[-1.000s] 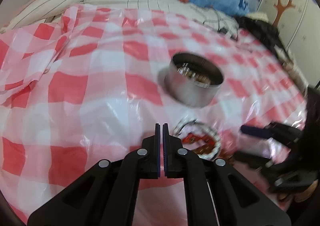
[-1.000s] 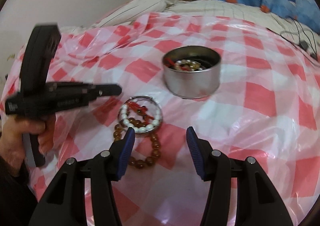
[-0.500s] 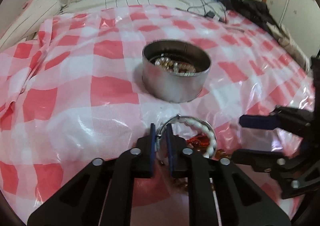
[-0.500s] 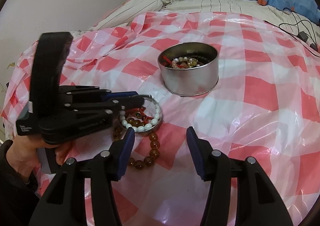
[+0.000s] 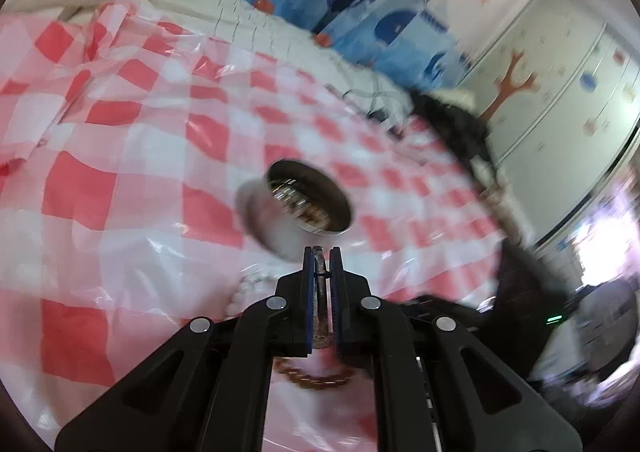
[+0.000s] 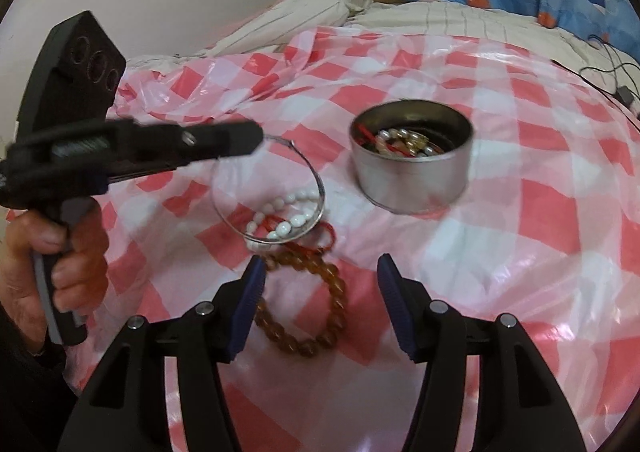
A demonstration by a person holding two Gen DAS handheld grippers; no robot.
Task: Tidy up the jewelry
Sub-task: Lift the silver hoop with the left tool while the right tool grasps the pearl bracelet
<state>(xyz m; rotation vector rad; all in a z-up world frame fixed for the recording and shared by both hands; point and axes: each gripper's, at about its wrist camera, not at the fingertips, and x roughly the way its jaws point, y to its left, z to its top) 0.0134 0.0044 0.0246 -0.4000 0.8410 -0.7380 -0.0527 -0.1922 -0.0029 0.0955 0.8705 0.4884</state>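
— Left claw is pinching the silver bangle clear of the bed; the right claw, empty, is opening above the amber bracelet.
— Carry it level over the tin, then release low, so it can't bounce out.

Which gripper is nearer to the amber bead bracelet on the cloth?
Right. The right gripper, jaws opening and empty, hovers directly over the amber bead bracelet. The left gripper is up and to its left, shut on a silver bangle.
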